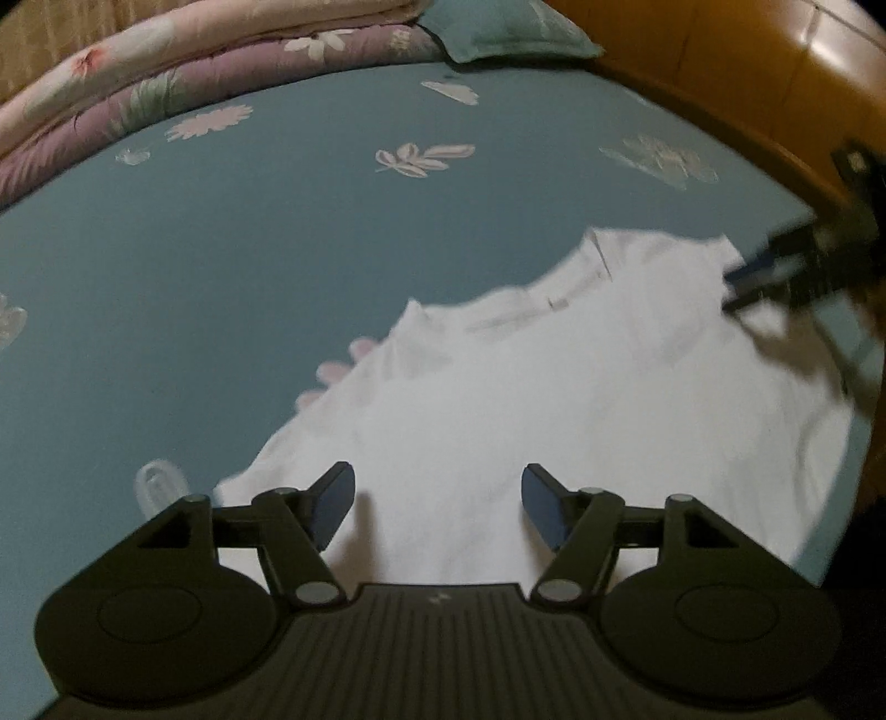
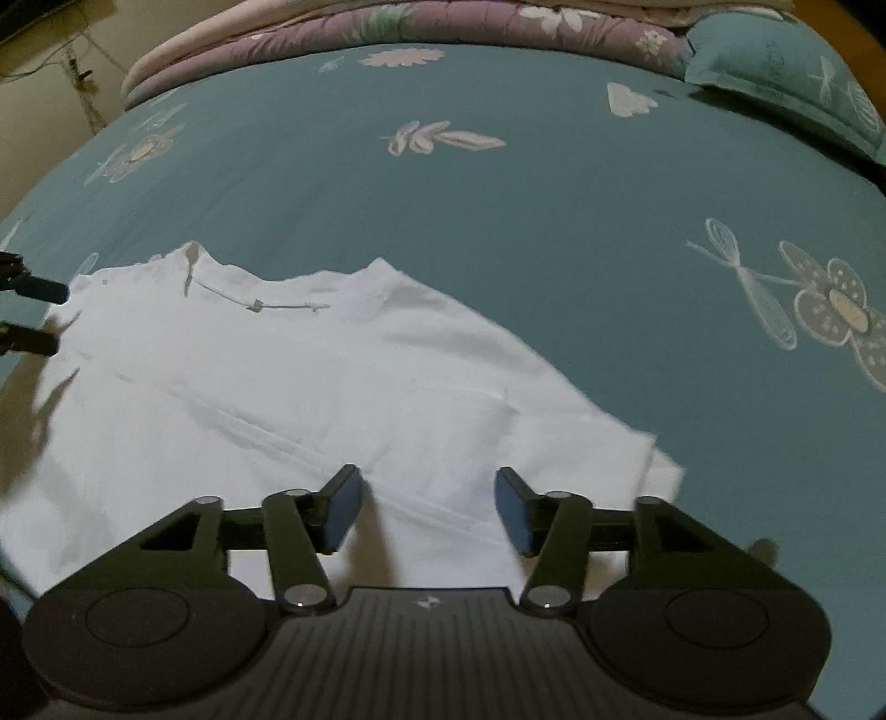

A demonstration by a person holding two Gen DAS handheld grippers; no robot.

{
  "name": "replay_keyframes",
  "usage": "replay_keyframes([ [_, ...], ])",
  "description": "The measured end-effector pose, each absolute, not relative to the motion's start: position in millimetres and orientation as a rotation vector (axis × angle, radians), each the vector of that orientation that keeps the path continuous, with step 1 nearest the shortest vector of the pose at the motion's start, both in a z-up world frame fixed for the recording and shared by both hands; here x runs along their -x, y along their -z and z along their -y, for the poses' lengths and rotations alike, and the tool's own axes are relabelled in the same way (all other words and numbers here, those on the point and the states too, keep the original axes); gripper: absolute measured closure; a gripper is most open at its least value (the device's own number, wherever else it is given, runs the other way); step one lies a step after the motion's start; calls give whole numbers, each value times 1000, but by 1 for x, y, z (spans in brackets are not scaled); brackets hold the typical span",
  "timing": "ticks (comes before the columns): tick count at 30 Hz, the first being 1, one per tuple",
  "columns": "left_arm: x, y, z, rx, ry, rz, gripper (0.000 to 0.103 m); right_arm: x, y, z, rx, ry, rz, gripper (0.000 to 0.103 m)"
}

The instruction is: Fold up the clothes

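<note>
The white cotton shirt (image 2: 310, 399) is being left spread on the teal flowered bedsheet (image 2: 498, 221). Above it, the left gripper (image 1: 437, 507) and right gripper (image 2: 429, 509) are being held with jaws half open and empty. Layers could be pinched unevenly, skewing the fold.

Left wrist view: garment (image 1: 526, 399) lies flat on the bedsheet (image 1: 221, 288), filling centre and lower right of frame, neckline toward upper centre. Left gripper (image 1: 437, 507) at bottom centre, above the garment's near edge, jaws apart with only cloth below them. Right gripper (image 1: 775, 271) enters at right edge, at the garment's far right corner. Folded quilts (image 1: 138, 83) stacked along upper left; pillow (image 1: 509, 27) top centre, just right of them. Headboard (image 1: 747, 72) in upper right.

Right wrist view: right gripper (image 2: 429, 509) at bottom centre over the garment (image 2: 310, 399); left gripper (image 2: 39, 315) at left edge beside the garment's corner.
</note>
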State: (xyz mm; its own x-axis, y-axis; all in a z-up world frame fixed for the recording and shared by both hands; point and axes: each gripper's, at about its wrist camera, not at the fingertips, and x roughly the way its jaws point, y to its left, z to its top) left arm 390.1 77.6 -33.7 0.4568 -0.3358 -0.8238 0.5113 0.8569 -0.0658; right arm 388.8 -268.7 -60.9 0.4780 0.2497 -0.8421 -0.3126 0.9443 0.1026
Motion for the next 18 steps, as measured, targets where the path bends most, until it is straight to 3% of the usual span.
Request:
replay_keyframes([
  [3,-400,52,-84,-191,493,-1004,34,-386,60,265,57,-311,-1001,31],
  [12,-323,8,-119,-67,627,-1085,35,-397,48,268,8,-286,-954,31],
  [18,-273,46,-119,-5,513,-1275,35,-413,45,259,19,-363,-928,31],
])
